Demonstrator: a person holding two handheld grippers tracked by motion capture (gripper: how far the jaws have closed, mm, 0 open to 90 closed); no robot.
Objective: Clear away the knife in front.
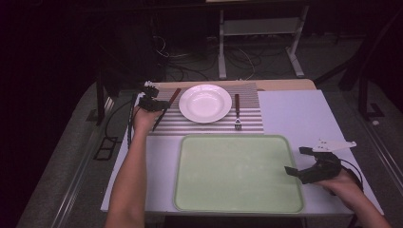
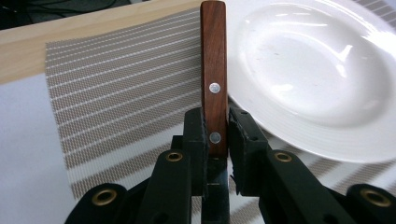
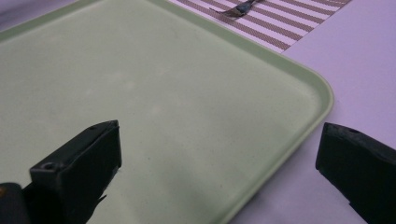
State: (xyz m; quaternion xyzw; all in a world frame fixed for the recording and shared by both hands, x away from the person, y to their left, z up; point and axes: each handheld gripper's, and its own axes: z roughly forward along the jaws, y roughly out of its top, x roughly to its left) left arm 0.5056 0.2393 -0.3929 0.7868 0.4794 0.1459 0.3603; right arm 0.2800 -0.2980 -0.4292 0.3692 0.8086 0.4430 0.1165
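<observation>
Looking down from the high view, the left tongs [image 1: 154, 102] sit at the left edge of the striped placemat [image 1: 209, 124], clamped on a wooden-handled knife [image 1: 167, 107]. The knife's long axis runs from the tongs forward and slightly right, alongside the white plate [image 1: 205, 103], which lies just to the tongs' right. A fork [image 1: 236, 112] lies beyond the plate on its far side, parallel to the knife. The green tray [image 1: 237, 173] lies nearer the person than the left tongs, on the desk [image 1: 294, 114]. The right tongs [image 1: 304, 162] hover at the tray's right rim, well apart from the placemat.

In the left gripper view, both jaws are clenched on the lower end of the knife handle [image 2: 214, 74], one pad on each flat side near the lower rivet. The handle extends straight ahead along the jaw axis. The plate [image 2: 317, 79] lies ahead and to the right, its rim just beside the handle; contact cannot be confirmed. The blade is hidden below the jaws.

In the right gripper view, the jaws stand wide apart and released, holding nothing. The tray [image 3: 177, 107] spreads ahead and to the left, its rim passing between the jaws. The fork [image 3: 239, 9] lies far ahead on the placemat [image 3: 299, 21].

Judgement: the left hand already holds the knife, so any transfer to the tray means drawing it back toward the person.
</observation>
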